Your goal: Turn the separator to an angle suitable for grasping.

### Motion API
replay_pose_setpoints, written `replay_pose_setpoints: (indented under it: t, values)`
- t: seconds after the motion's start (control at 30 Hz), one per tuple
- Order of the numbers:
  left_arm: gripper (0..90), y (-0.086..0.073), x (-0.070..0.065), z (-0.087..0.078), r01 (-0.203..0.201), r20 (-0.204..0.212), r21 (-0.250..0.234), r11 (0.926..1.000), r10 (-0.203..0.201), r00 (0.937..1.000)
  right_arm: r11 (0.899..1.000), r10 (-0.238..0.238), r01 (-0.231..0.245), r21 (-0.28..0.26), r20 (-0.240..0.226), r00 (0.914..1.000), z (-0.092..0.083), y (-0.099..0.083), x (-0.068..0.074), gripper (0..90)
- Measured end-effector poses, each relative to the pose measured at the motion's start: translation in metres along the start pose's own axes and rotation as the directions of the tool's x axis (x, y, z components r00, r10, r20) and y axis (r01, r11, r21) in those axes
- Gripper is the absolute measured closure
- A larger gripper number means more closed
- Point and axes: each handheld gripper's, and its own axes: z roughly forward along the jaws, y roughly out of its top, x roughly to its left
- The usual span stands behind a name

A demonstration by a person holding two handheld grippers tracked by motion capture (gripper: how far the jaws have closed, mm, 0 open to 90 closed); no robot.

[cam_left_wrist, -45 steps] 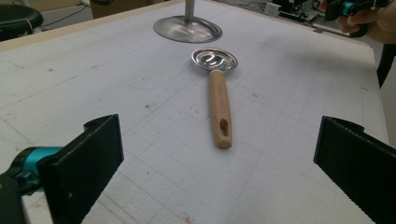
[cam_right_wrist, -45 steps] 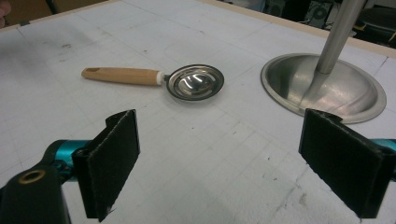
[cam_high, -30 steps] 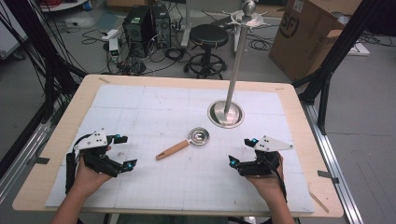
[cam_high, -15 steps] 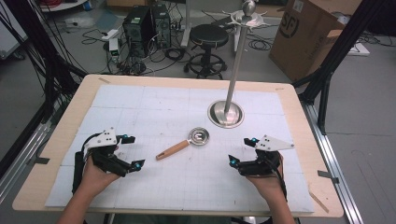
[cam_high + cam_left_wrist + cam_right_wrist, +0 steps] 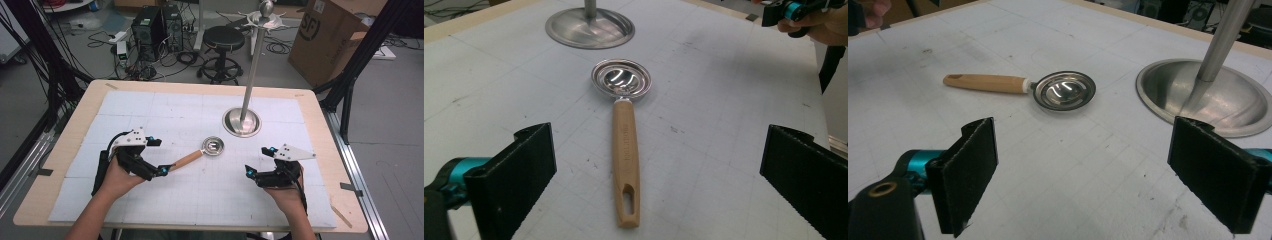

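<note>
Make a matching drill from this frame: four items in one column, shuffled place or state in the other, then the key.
Items:
1. scoop
2. stand base
3. left claw
4. right claw

Places or states:
A. open, at the scoop's handle end
B. open, well right of the scoop
C. lying flat, bowl toward the stand
D. round steel disc holding an upright pole

Pairs: 1-C, 2-D, 3-A, 4-B

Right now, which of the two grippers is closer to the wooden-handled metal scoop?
The left gripper: its open fingers sit right at the tip of the wooden-handled metal scoop, lined up along the handle. The right gripper rests farther off, its fingers open too.
</note>
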Motion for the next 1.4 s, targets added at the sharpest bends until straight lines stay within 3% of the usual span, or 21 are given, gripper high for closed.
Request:
replay_pose_setpoints:
  t: [0.27,0.5,0.57,0.67,0.73,0.8,0.93,1.2,1.27,1.3,1.33,1.4]
  values:
    - [2.1,0.002,0.001,0.015,-0.006,-0.007,0.049,0.9988,0.007,1.0,1.0,-0.012,0.012,0.008,-0.006,0.9999,0.004,0.0,0.0,11.4]
    - [2.3,0.001,0.008,0.032,0.021,-0.042,0.112,0.9935,-0.017,0.999,1.0,-0.016,0.016,0.023,-0.016,0.9998,0.008,0.0,0.003,11.4]
    - [5.2,0.001,0.008,0.034,0.026,-0.04,0.116,0.9929,-0.022,0.999,1.0,-0.015,0.016,0.024,-0.016,0.9998,0.009,0.0,0.003,11.4]
    - [17.0,0.003,0.01,0.039,0.017,-0.021,0.124,0.9922,-0.015,0.9997,1.0,-0.013,0.013,0.021,-0.016,0.9998,0.009,0.0,0.002,11.4]
    - [19.4,0.004,0.011,0.044,0.013,-0.035,0.136,0.9906,-0.008,0.9994,1.0,-0.011,0.011,0.023,-0.017,0.9998,0.009,0.0,0.002,11.4]
    - [22.6,0.003,0.012,0.049,0.013,-0.043,0.159,0.9871,-0.007,0.9991,1.0,-0.014,0.014,0.022,-0.016,0.9998,0.009,0.0,0.001,11.4]
    - [26.1,-0.002,0.014,0.061,0.007,-0.066,0.229,0.9735,0.009,0.9978,0.999,-0.015,0.016,0.028,-0.021,0.9997,0.01,0.0,0.002,11.5]
    - [34.6,-0.008,0.016,0.068,0.026,-0.074,0.261,0.965,-0.006,0.9972,0.999,-0.012,0.012,0.033,-0.022,0.9997,0.011,0.0,0.001,11.4]
    - [36.3,-0.011,0.016,0.072,0.026,-0.072,0.281,0.9594,-0.006,0.9974,0.999,-0.014,0.015,0.033,-0.025,0.9996,0.011,-0.001,0.002,11.5]
    - [40.6,-0.013,0.015,0.076,0.026,-0.076,0.304,0.9523,-0.003,0.9971,0.999,-0.014,0.015,0.038,-0.025,0.9996,0.012,-0.001,0.002,11.5]
    - [43.4,-0.013,0.015,0.076,0.026,-0.076,0.304,0.9523,-0.003,0.9971,0.999,-0.013,0.014,0.04,-0.024,0.9996,0.012,-0.002,0.003,11.5]
    - [52.2,-0.014,0.012,0.079,-0.018,-0.103,0.325,0.9454,0.054,0.9932,0.999,-0.021,0.022,0.04,-0.027,0.9994,0.012,-0.002,0.002,11.5]
